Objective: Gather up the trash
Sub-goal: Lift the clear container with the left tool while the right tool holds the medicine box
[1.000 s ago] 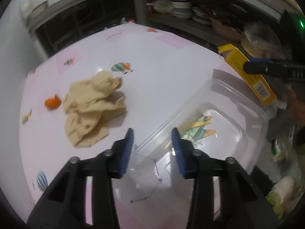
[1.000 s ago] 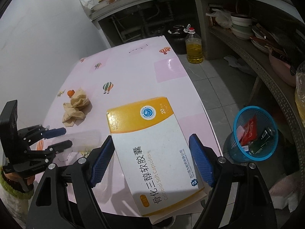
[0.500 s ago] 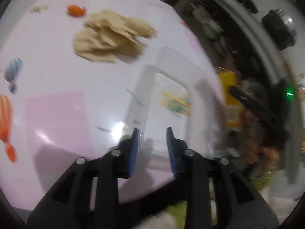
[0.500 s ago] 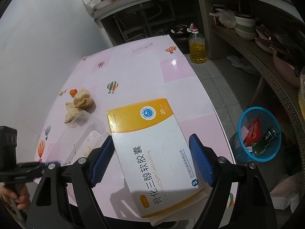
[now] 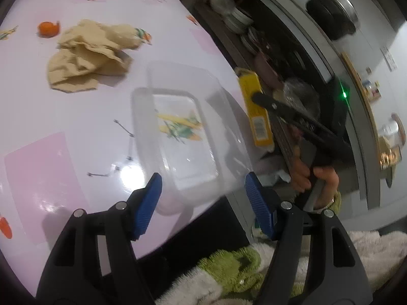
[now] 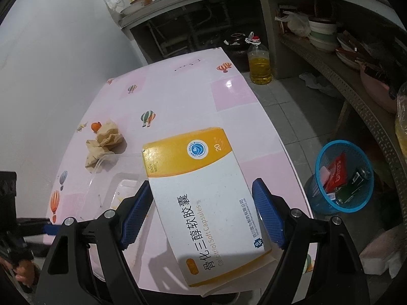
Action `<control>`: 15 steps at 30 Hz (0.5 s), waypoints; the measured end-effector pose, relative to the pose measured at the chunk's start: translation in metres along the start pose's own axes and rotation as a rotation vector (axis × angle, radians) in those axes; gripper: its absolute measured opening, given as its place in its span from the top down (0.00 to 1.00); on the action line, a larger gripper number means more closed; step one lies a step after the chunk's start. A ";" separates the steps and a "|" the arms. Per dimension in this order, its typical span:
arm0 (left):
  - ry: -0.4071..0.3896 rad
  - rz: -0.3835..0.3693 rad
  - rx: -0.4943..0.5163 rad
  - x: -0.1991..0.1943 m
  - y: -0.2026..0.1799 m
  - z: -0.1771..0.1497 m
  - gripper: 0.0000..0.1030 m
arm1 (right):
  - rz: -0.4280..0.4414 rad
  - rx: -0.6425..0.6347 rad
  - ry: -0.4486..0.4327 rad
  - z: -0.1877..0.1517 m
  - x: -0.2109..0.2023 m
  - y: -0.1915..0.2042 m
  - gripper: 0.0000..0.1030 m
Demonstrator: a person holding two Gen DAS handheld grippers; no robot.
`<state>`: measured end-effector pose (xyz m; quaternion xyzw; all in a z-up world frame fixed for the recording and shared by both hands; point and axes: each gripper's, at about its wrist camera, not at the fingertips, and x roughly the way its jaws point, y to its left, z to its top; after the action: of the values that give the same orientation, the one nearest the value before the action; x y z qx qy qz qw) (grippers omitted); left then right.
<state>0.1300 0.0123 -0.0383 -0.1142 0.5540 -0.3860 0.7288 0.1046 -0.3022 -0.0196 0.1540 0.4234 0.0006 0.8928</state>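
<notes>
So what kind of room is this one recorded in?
Most likely a home kitchen: shelves of stacked bowls, an oil bottle on the tiled floor, a pot on the counter, and a table with a patterned cover.

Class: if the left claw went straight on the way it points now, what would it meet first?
Probably the clear tray: the left claw, jaws opening, already has the tray's near end between them. Depth is uncertain.

Left claw [image 5: 203, 198] opening; right claw [image 6: 201, 208] gripping.
</notes>
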 end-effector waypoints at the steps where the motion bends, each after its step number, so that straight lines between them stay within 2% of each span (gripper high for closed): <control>1: -0.016 0.021 -0.011 0.001 0.004 0.004 0.38 | -0.010 -0.004 0.001 0.000 0.001 0.000 0.25; 4: -0.059 0.086 0.011 0.002 0.007 0.015 0.38 | -0.021 -0.006 0.008 0.001 0.004 0.001 0.25; 7: -0.065 0.143 0.032 0.012 0.006 0.023 0.39 | -0.025 -0.006 0.018 0.001 0.007 0.001 0.24; 15: -0.046 0.206 0.060 0.040 0.003 0.032 0.50 | 0.028 -0.026 0.029 0.002 0.002 0.001 0.18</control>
<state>0.1637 -0.0220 -0.0569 -0.0438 0.5343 -0.3228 0.7800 0.1078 -0.3015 -0.0193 0.1480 0.4341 0.0207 0.8884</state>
